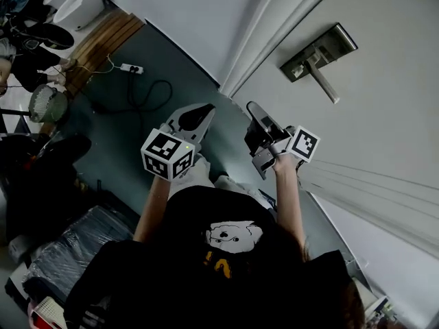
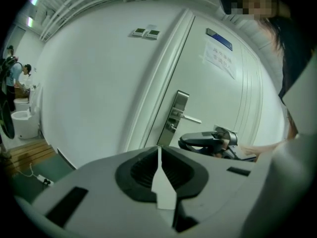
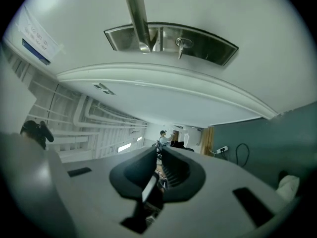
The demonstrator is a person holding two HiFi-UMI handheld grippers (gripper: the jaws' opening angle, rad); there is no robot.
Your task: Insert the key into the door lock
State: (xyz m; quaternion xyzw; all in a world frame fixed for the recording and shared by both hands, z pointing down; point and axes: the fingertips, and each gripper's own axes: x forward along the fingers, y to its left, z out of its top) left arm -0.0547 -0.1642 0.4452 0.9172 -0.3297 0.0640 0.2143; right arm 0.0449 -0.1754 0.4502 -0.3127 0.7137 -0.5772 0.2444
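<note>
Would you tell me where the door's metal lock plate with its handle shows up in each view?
Head view: the lock plate sits upper right.
Left gripper view: lock plate just right of centre.
Right gripper view: lock plate at top centre, its handle running upward.
Shared landmark: the door frame runs alongside the plate.
</note>
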